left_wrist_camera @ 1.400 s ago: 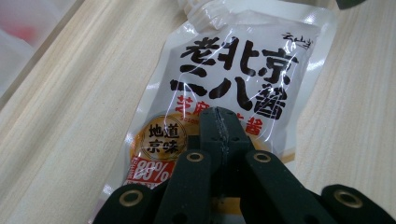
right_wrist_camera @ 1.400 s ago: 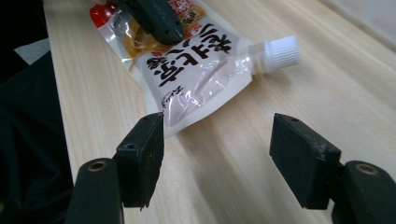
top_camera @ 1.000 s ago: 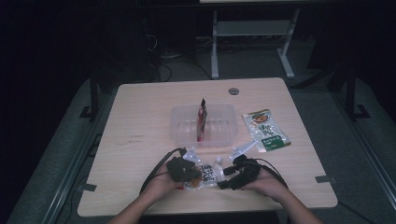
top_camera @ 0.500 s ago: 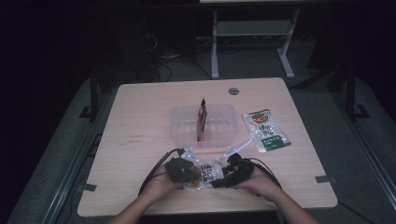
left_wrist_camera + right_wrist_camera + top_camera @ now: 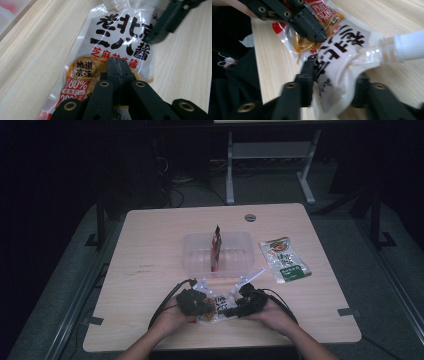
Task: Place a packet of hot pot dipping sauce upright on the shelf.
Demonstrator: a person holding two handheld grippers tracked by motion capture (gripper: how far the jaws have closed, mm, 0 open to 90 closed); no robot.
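Note:
A clear sauce pouch (image 5: 216, 306) with black and red print and a white spout lies flat near the table's front edge. In the left gripper view the pouch (image 5: 120, 27) runs away from my left gripper (image 5: 117, 65), whose jaws are shut together with their tips resting on its printed face. My right gripper (image 5: 334, 80) straddles the spout end of the pouch (image 5: 342, 60); its jaws have just been closing and now squeeze the bulging film between them. The white cap (image 5: 407, 47) sticks out to the right. Both grippers (image 5: 207, 307) (image 5: 234, 310) point at each other.
A clear plastic tub (image 5: 190, 255) sits mid-table with a red packet (image 5: 216, 247) standing upright in it. A green sachet (image 5: 285, 260) lies flat to its right. A round grommet (image 5: 250, 217) marks the far edge. Bare wood (image 5: 145, 270) spreads on the left.
My right gripper has shifted slightly left onto the pouch's end. The left gripper and the pouch have stayed where they were.

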